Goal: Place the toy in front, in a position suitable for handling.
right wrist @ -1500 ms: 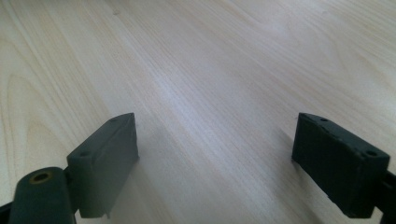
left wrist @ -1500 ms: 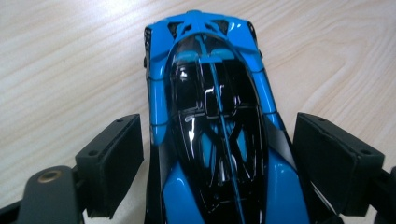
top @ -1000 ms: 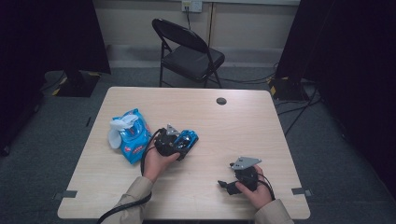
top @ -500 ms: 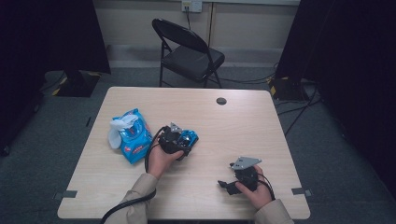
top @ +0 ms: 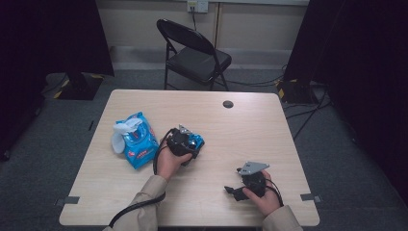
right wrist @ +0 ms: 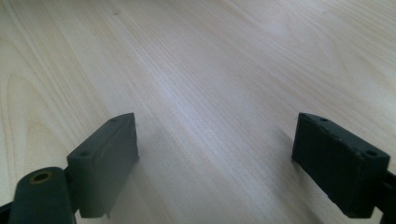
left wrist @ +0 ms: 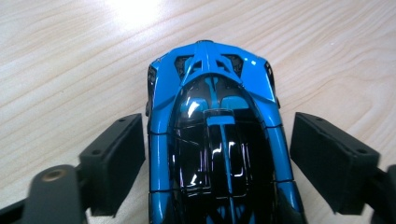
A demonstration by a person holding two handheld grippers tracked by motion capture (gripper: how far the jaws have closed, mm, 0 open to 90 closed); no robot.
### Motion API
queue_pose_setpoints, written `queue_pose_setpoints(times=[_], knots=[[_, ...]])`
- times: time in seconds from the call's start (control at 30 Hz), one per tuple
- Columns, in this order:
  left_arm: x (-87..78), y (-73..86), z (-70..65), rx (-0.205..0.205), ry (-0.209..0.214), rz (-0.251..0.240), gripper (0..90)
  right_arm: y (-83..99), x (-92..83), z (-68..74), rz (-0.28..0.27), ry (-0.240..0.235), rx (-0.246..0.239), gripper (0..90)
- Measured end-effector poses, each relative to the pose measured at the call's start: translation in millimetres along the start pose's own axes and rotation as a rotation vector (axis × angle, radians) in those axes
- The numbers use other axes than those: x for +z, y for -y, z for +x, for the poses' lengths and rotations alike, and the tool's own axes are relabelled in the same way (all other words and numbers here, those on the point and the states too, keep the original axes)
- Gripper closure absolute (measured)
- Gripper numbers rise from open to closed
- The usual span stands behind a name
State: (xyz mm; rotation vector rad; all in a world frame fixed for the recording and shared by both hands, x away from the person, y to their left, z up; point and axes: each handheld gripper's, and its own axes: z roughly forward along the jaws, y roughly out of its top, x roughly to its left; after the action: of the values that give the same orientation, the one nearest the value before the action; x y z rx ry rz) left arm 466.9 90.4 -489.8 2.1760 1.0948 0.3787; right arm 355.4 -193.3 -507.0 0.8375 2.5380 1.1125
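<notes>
Toy car [left wrist: 217, 140] rear cut off by bottom edge.

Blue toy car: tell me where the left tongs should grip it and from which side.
Grip the blue toy car across its long flanks, at mid-body, coming from above along its length. The flanks run nearly straight and parallel there, while the roof is rounded and glossy. The left tongs already straddle it, jaws open on either side with small gaps.

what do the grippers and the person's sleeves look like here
Both grippers are black. The left gripper has two blocky black jaw pads and a brass-coloured screw near one. The right gripper carries a grey three-cornered plate on top. A black cable trails from each. The sleeves are tan.
</notes>
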Motion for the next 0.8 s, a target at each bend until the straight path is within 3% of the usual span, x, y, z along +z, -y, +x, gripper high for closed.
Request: queue_pose_setpoints(times=[0.07,0.1,0.5,0.8], knots=[[2.0,1.4,0.1,-0.001,0.0,0.01,21.8,0.0,0.0,0.0,0.0,0.0,0.0,13.6],[2.8,2.0,1.1,-0.022,0.006,0.008,21.7,0.0,0.0,0.0,0.0,0.0,0.0,13.6],[2.4,1.5,-3.1,-0.023,-0.029,-0.001,26.2,0.0,0.0,0.0,0.0,0.0,0.0,13.6],[-1.0,0.5,-3.0,0.018,-0.013,0.012,26.6,0.0,0.0,-0.1,0.0,-0.002,0.001,13.6]])
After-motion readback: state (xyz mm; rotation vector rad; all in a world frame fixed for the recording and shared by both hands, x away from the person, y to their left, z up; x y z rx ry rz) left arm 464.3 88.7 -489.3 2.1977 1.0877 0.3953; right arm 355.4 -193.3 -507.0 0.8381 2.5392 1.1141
